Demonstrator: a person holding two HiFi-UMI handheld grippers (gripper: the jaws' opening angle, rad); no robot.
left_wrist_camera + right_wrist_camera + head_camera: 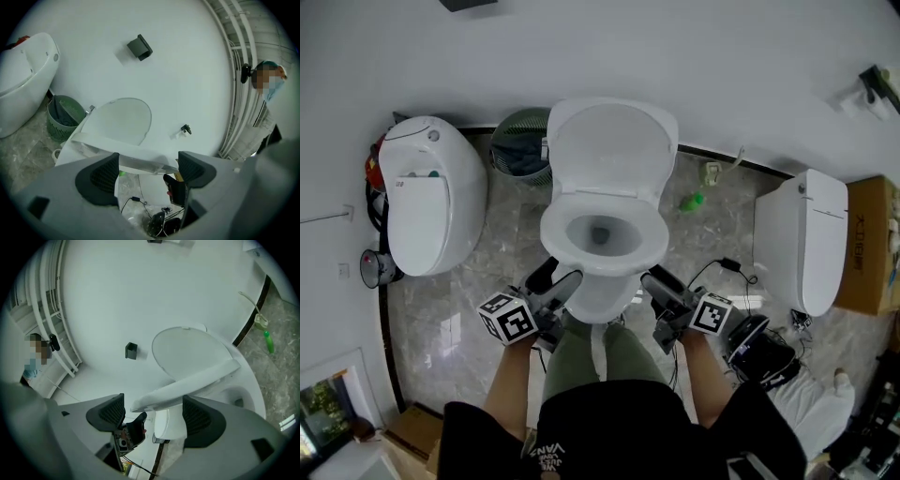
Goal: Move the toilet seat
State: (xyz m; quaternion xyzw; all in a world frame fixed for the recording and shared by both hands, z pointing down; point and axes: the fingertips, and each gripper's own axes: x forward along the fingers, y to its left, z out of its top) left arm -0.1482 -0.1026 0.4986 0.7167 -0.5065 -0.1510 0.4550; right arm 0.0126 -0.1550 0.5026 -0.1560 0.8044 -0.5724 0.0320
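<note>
A white toilet stands against the wall in the middle of the head view, its lid (612, 145) upright. Its seat (649, 246) rings the bowl. In both gripper views the seat is tilted up off the bowl, shown as a thin white band (140, 159) (187, 385) crossing the gap between the jaws. My left gripper (555, 279) (147, 171) is at the seat's front left and my right gripper (662, 292) (152, 411) at its front right. Both stand open wide, and no pad presses on the seat.
A second toilet (427, 197) stands at the left and a third (806, 244) at the right. A green basket (520, 145) sits by the wall, a green bottle (692, 201) and cables (727, 267) lie on the marble floor. A person (267, 117) stands by white rails.
</note>
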